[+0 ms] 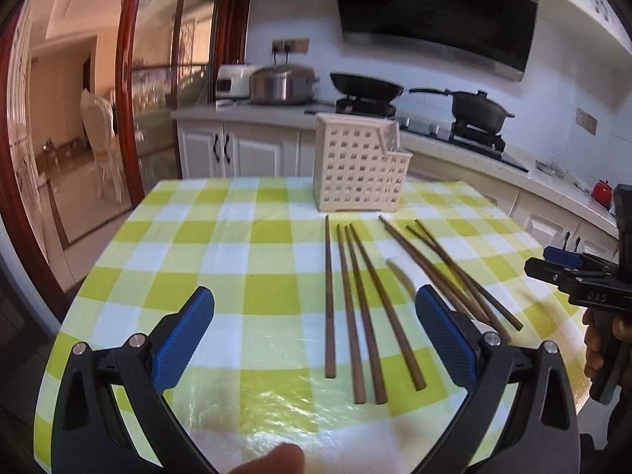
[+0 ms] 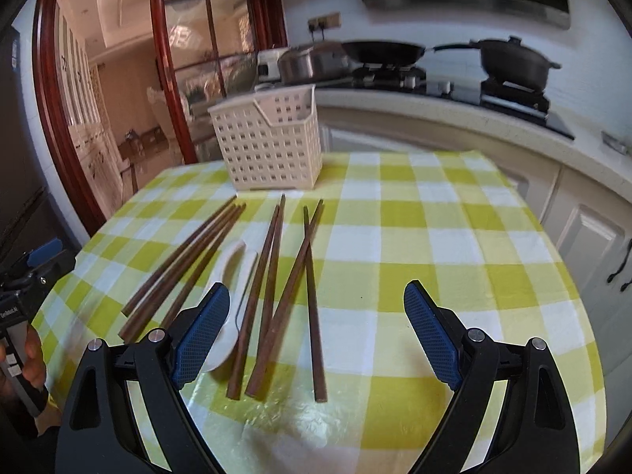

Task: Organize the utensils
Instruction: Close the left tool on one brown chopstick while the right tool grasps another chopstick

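A kitchen with white cabinets, a grey worktop and a gas hob surrounds a table covered in a yellow-green and white checked cloth (image 1: 252, 233) under a clear, glossy sheet. At the far left a red wooden door frame with glass panes (image 1: 130, 79) opens onto a dining room. On the worktop stand a steel lidded cooker pot (image 1: 282, 85), a black wok (image 1: 365, 87) and a black lidded pan (image 1: 480, 108), with a dark extractor hood (image 1: 434, 12) above.

The left gripper (image 1: 316, 339), black with blue ribbed pads, hovers over the near edge of the table with its jaws spread wide and nothing between them. Just right of its centre line lie four long brown wooden chopsticks (image 1: 355, 308), side by side and pointing toward the far side. Beyond their tips stands a cream perforated plastic utensil basket (image 1: 357, 170), upright on the cloth. Further right lies a second group of brown chopsticks (image 2: 276, 296); two of them cross near their far tips. Between the two groups rests a white ceramic soup spoon (image 2: 231, 276), partly hidden behind the right gripper's left pad in the right wrist view.

The right gripper (image 2: 316, 339) is also spread wide and holds nothing, poised above the near ends of the second group; a hand (image 1: 600, 339) grips its handle at the table's right edge.
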`<state>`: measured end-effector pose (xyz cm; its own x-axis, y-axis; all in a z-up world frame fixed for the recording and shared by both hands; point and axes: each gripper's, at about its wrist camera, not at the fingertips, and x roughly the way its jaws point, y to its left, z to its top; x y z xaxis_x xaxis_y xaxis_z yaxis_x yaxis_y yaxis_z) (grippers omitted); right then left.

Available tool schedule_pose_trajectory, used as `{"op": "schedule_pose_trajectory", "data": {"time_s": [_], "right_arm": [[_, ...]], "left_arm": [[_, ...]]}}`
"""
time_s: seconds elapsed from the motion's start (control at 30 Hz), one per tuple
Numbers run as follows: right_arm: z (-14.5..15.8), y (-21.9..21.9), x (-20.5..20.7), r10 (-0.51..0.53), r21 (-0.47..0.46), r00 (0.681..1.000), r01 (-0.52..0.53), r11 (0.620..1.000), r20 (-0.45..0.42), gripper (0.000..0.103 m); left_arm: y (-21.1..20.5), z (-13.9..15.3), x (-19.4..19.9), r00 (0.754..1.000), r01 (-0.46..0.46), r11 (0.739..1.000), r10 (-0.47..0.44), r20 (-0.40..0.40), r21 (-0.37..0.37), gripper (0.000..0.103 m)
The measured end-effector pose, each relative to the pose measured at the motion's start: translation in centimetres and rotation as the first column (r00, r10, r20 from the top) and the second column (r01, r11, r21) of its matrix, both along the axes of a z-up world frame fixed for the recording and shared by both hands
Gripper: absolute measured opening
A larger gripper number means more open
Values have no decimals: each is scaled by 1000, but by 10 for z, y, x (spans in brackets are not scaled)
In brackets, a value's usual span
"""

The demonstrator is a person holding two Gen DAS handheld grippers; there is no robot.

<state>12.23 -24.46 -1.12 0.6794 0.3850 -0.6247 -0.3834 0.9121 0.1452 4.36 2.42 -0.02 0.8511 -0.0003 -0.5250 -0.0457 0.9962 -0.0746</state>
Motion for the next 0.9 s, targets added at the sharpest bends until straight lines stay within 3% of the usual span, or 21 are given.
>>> {"op": "schedule_pose_trajectory", "data": {"time_s": [0.17, 0.27, 0.37, 0.43, 0.53, 0.6, 0.9], "right_arm": [[-13, 23, 35, 42, -42, 995, -46, 998, -96, 60], [-17, 36, 50, 69, -50, 989, -77, 996, -132, 46], [-19, 46, 61, 78, -61, 985, -88, 994, -154, 41], [-24, 50, 71, 75, -77, 981, -90, 993, -177, 30], [-31, 55, 80, 76, -90, 976, -96, 991, -205, 28], [-33, 57, 85, 77, -94, 974, -99, 991, -215, 28], [-40, 59, 102, 63, -111, 968, -92, 990, -242, 26]], "left_arm": [[9, -3, 29, 998, 10, 1000, -11, -60, -21, 95], [13, -8, 52, 994, 28, 998, -34, -108, -49, 78], [15, -17, 77, 984, 57, 995, -69, -166, -78, 67], [13, -24, 91, 975, 72, 994, -88, -205, -84, 49], [10, -36, 114, 960, 93, 992, -111, -257, -83, 33], [7, -41, 127, 953, 104, 992, -121, -276, -75, 30], [-7, -54, 170, 932, 136, 990, -140, -334, -38, 30]]}}
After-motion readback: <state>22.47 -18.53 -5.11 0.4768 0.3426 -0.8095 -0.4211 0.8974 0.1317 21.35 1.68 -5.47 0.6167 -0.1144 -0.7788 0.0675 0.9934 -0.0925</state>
